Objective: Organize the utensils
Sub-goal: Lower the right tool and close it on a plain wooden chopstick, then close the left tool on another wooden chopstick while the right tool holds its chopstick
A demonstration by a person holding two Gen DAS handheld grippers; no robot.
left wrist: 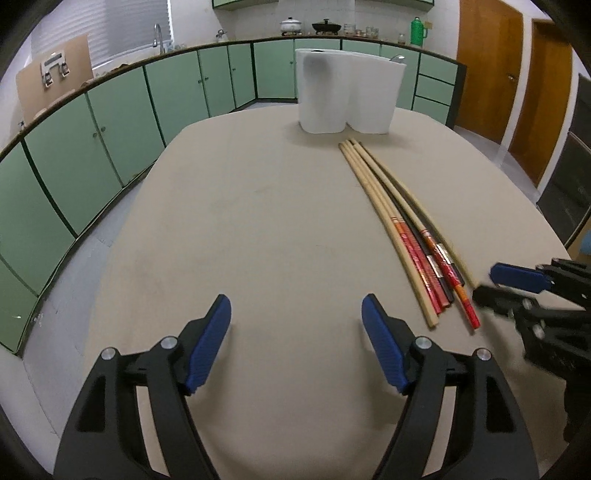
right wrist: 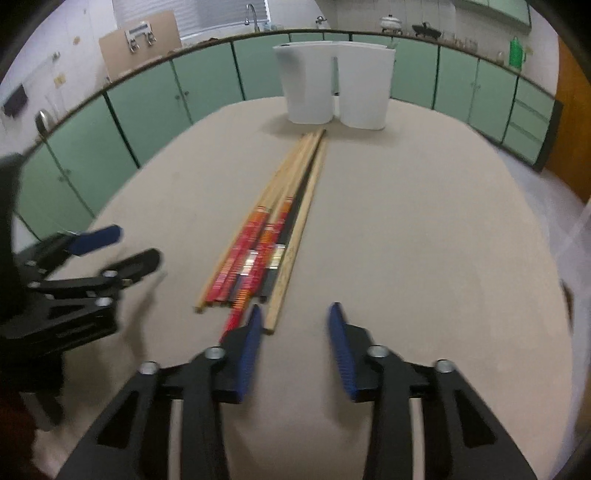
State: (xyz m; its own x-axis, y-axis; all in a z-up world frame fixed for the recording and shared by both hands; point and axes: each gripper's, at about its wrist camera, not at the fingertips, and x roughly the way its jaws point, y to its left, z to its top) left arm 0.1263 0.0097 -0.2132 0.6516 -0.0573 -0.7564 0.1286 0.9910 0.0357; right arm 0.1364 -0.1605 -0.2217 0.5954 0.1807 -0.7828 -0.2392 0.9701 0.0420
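Observation:
Several long chopsticks [left wrist: 406,236] [right wrist: 280,221], plain wood at the far ends and red, orange or black at the near ends, lie bunched on the beige table [left wrist: 240,221] [right wrist: 406,221]. A white two-pocket holder [left wrist: 347,92] [right wrist: 306,85] stands upright just beyond their far tips. My left gripper [left wrist: 295,321] [right wrist: 136,243] hangs open over bare table, left of the bundle. My right gripper [right wrist: 295,317] [left wrist: 487,284] is open at the bundle's near ends with nothing between its blue pads. One red stick runs under its left finger [right wrist: 251,343].
Green cabinets [left wrist: 110,122] curve around the table's left and far sides, with a sink tap [left wrist: 158,35], pots and a green flask [left wrist: 418,31] on the counter. Wooden doors [left wrist: 487,66] stand at the back right.

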